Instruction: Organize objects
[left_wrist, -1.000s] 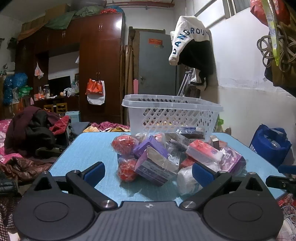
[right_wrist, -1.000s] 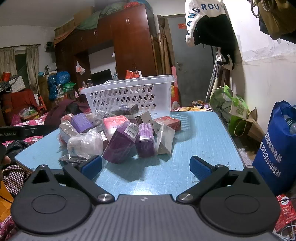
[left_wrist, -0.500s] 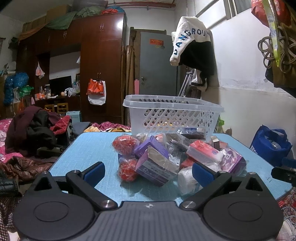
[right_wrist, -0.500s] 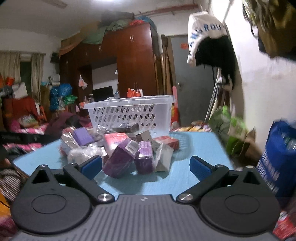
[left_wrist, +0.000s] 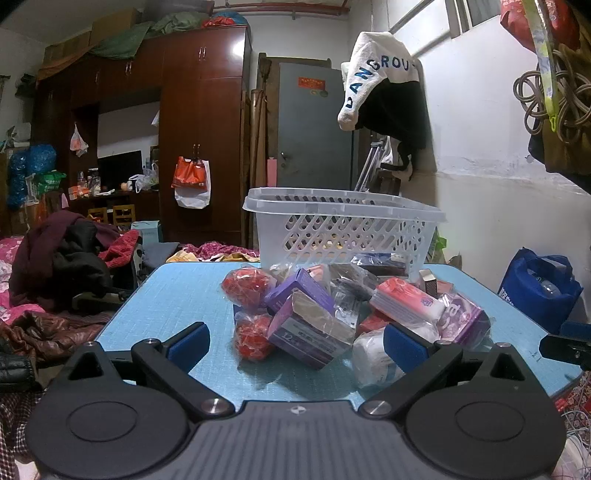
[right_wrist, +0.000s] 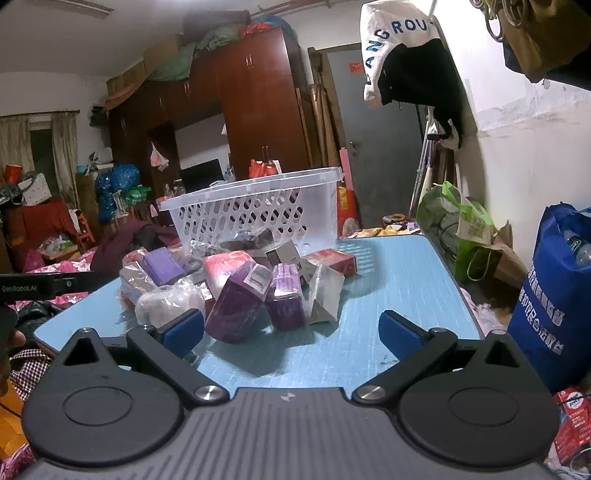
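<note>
A heap of wrapped packets and boxes lies on the blue table: red bagged balls, purple boxes, a pink packet and a white bagged item. Behind the heap stands a white perforated basket. My left gripper is open at the table's near edge, in front of the heap, holding nothing. My right gripper is also open and empty, with the heap just beyond its left finger.
A blue shopping bag and a green bag sit on the floor right of the table. Clothes are piled on the left. A white garment hangs on the wall. The other gripper's tip shows at the right edge.
The right wrist view swung and tilted, blurring half a second ago, and now looks slightly more from the right. The left gripper has barely moved. Both stay open.
</note>
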